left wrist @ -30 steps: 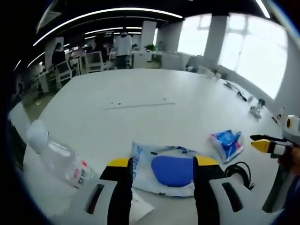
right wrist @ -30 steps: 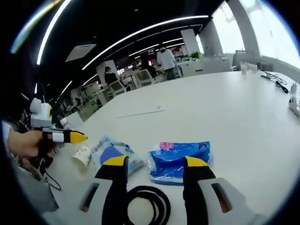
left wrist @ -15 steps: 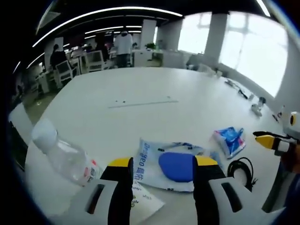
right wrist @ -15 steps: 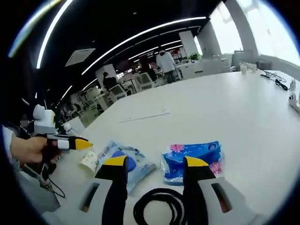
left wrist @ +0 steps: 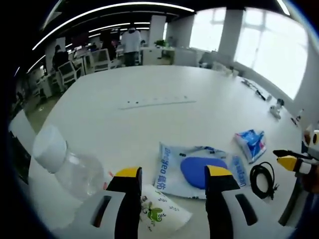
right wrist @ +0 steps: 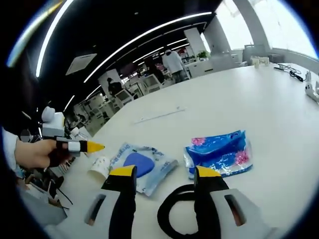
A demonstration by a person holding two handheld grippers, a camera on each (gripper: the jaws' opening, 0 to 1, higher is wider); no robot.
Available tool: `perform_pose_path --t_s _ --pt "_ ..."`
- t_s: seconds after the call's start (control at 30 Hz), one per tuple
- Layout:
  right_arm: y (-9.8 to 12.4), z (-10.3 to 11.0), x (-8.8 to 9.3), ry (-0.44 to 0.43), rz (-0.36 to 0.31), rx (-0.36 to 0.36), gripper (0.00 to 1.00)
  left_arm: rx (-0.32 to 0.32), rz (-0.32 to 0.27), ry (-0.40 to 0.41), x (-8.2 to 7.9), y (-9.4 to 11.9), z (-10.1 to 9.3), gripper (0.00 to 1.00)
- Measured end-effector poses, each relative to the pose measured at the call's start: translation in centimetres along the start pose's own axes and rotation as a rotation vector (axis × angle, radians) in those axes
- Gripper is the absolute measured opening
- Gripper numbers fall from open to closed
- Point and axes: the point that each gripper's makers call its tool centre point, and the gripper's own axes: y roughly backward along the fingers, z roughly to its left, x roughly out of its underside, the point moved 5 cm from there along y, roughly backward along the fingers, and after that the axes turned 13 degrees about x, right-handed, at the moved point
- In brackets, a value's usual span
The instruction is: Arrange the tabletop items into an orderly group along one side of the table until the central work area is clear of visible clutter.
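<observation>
- Left gripper view: the left gripper (left wrist: 170, 175) hangs low over the white desk (left wrist: 149, 124), its two yellow-tipped jaws spread apart with nothing between them.
- Just ahead of the jaws lies a flat white pouch (left wrist: 199, 172) with a blue oval on it, partly hidden by the right jaw.
- Between the jaws, nearest the camera, sits a white paper cup (left wrist: 159, 214) on its side with a green print.
- To the left lies a clear plastic bottle (left wrist: 70, 167), white cap pointing up-left, near the desk's edge.
- Right of the pouch, apart from it, is a blue packet (left wrist: 251, 144); below that a coiled black cable (left wrist: 263, 177).
- The right gripper's yellow tip enters at the far right edge, beside the cable.
- Right gripper view: the right gripper (right wrist: 164, 174) is also released, jaws parted and holding nothing.
- The cable (right wrist: 177, 219) coils between and just below its jaws; whether it touches them I cannot tell.
- The packet (right wrist: 219, 152) lies ahead to the right, the pouch (right wrist: 142, 164) ahead to the left, close to each other.
- The cup (right wrist: 99, 167) lies left of the pouch, touching or nearly so.
- A hand (right wrist: 37, 152) at the left holds the left gripper (right wrist: 92, 147), its yellow tip pointing toward the cup.
- All items sit near the desk's close edge; the wide far surface is bare apart from a thin strip (left wrist: 157, 103).
</observation>
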Motion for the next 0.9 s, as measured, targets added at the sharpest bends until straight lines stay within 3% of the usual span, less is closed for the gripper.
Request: perform_pose_path --t_s 0.17,0.43,0.9 --pt "-0.7 0.5 0.0 0.006 0.009 -0.007 0.43 0.007 0.016 0.02 0.4 -0.7 0.1 0.46" --pt "-1.8 1.7 1.4 0.035 0.059 -0.038 0.42 0.004 0.097 -0.002 1.8 -2.4 0.4 0.45" --pt "-3.2 3.0 3.5 0.038 0.155 -0.069 0.39 -0.008 0.12 0.062 2.0 -4.5 1.8 0.44"
